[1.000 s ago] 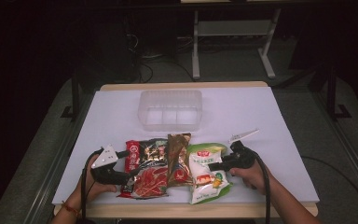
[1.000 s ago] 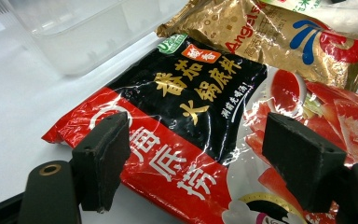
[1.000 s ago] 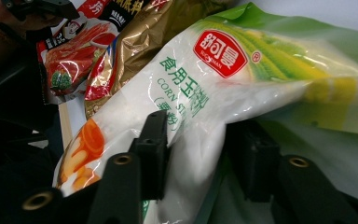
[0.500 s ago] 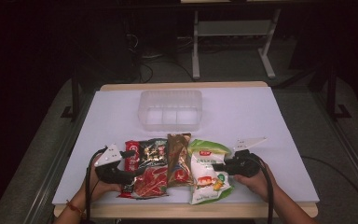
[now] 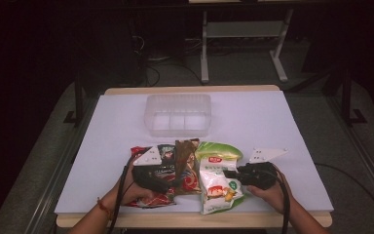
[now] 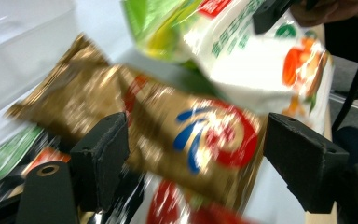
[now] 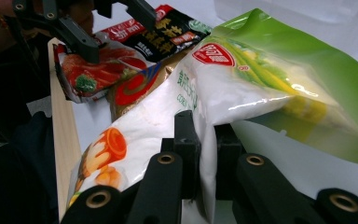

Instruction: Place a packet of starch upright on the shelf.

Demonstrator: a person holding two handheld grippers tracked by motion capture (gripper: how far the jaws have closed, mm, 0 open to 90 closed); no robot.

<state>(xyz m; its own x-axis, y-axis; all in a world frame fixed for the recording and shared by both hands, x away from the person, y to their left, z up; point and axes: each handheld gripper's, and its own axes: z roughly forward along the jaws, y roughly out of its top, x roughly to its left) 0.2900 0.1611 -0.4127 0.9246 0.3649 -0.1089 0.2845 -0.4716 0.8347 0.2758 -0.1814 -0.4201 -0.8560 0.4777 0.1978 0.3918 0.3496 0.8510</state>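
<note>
Right hand-held gripper [image 7: 204, 154] clamped the white-and-green plastic snack bag [image 7: 242, 79].
Left hand-held gripper [image 6: 196, 144] stood wide open, straddling the shiny brown foil packet [image 6: 168, 126] without pressing it.

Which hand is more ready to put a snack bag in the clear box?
The right one. Its tool is already pinched shut on the green and white bag. The left tool is open around the brown packet, not gripping it. The clear box waits behind.

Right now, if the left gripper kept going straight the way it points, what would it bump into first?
Most likely the brown snack packet, lying straight ahead between the open jaws of the left gripper; blur leaves the depth uncertain.
</note>
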